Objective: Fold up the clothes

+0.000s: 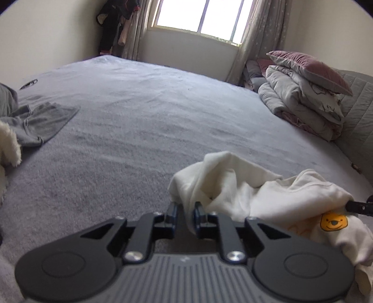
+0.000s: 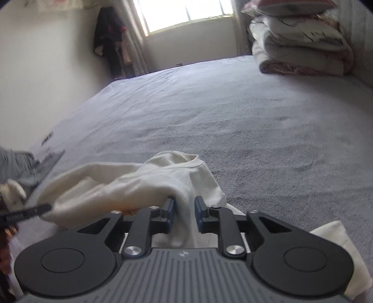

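Both grippers, left gripper and right gripper, are seen slightly parted, cream garment draped loosely between their pads on the grey bed. Soft, light, limp cloth; hems are judged best gripped.

Both wrist views look low across the bed toward the window, sharing the cream garment.

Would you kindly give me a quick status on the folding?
Left gripper and right gripper open, cloth between jaws. Cream garment bunched, unfolded, on the bed. Grey garment off left, not obstructing.
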`<state>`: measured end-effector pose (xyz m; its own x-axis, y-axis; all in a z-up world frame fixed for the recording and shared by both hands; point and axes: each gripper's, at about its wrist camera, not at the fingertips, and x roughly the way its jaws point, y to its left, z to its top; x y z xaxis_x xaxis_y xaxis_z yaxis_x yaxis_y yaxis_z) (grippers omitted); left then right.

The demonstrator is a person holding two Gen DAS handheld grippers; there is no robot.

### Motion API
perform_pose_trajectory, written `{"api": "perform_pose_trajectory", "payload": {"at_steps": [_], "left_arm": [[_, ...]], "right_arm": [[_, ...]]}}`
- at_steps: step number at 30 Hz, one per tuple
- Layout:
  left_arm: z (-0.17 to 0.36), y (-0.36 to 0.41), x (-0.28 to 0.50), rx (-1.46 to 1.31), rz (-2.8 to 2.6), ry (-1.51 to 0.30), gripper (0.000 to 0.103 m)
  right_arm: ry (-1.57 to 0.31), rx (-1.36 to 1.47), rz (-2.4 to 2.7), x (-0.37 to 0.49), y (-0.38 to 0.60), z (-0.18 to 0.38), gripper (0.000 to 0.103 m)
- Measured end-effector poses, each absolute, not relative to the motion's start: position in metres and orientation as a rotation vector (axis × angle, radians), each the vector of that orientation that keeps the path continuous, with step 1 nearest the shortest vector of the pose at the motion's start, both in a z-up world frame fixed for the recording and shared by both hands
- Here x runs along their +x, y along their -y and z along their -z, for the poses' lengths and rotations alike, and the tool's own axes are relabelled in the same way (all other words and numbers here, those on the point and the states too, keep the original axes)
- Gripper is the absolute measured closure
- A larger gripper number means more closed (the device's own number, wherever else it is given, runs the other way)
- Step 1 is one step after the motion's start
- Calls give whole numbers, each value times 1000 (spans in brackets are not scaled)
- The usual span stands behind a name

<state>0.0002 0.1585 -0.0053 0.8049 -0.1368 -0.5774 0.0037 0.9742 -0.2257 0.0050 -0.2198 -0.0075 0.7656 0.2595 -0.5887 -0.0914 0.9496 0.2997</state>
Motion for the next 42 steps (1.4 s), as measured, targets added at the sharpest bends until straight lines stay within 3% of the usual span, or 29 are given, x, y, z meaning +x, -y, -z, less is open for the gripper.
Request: {"api": "perform_pose_trajectory", "payload": {"at_steps": [3,8,10,19,23,25,27,29,31,35,38,39,42], "left_arm": [[-5,-160,3,-238,103,-622,81],[-19,-147,12,-197,153,-578,48],[-19,-140,23,-179,172,-586,42],[-10,-118,70,-119,194,-613,41],[0,-119,92,-158,173,-656,41],[8,-121,102,-190,160,-685,43],[16,-121,111,-217,138,-728,54],[23,-121,114,-248,123,-771,76],[26,-121,113,-252,95,-784,87],[22,-124,101,-273,58,-760,92],[14,-132,88,-297,19,-733,94],[10,-136,82,-304,6,-719,94],[0,-147,64,-324,-29,-679,95]], "right_arm": [[-674,319,-186,8,229,8,69],[-694,396,-195,10,239,12,66],[-696,433,-206,10,244,11,65],[-670,484,-160,14,268,6,59],[-741,476,-126,27,271,24,59],[-791,425,-107,34,265,34,59],[-821,374,-101,39,257,42,59],[-846,361,-103,43,253,49,59],[-857,370,-104,43,253,52,59],[-867,366,-104,42,253,54,64],[-858,352,-96,40,251,52,95],[-854,348,-94,39,250,52,99],[-840,334,-83,37,249,49,100]]}}
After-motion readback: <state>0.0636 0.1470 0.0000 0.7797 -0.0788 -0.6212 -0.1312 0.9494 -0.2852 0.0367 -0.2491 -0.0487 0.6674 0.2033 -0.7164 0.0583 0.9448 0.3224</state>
